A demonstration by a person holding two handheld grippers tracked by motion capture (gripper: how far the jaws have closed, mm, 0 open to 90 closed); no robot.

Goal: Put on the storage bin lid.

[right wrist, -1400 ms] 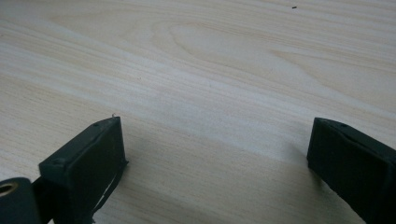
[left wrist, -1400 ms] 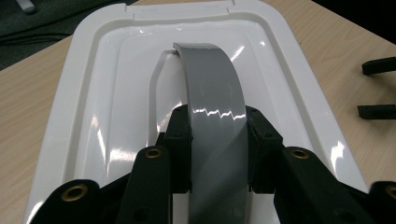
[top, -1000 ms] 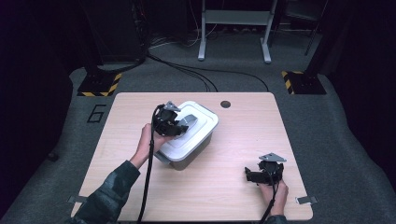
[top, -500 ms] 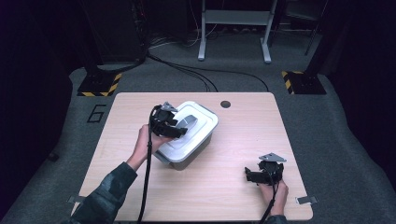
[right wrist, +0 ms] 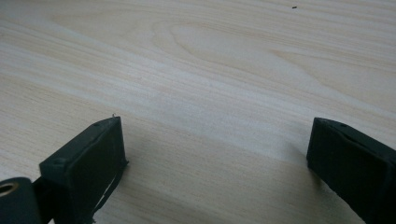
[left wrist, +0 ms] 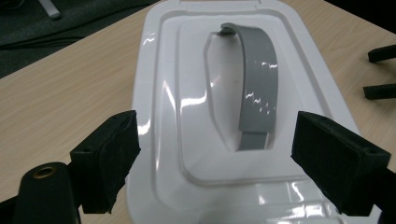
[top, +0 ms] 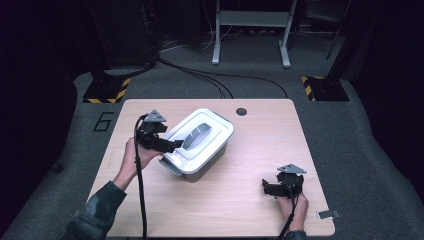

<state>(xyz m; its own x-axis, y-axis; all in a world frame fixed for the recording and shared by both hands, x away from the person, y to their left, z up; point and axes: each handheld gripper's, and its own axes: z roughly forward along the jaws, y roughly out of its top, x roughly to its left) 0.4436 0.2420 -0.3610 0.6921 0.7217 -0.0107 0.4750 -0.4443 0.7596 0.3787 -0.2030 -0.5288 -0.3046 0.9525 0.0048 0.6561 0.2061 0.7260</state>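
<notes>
I had the left gripper (top: 172,146) at about nine o'clock of the box (top: 199,144), its fingers (left wrist: 106,163) spread wide with nothing between them; they had just been opening, and in the left gripper view they straddled the near end of the white lid (left wrist: 187,102) without pressing on it. The box sat a little left of the counter's (top: 260,150) centre, skewed, its long axis running from seven to one o'clock, with the grey handle (left wrist: 256,88) lying flat in its recess on the lid.

The right gripper (top: 272,189) rested low at five o'clock on the counter, well apart from the box, fingers (right wrist: 88,163) also wide over bare wood.

My worry from here: the lid looked glossy and smooth, so a pinch on its rim could slide off. The handle lay flush, so fingers coming in too shallow might skate over it rather than hook it. If the lid were clipped tight, a one-handed pull would likely drag or tip the whole box, since the right gripper was too far away to steady it.

Count: one box, one lid, one handle, two grippers.
</notes>
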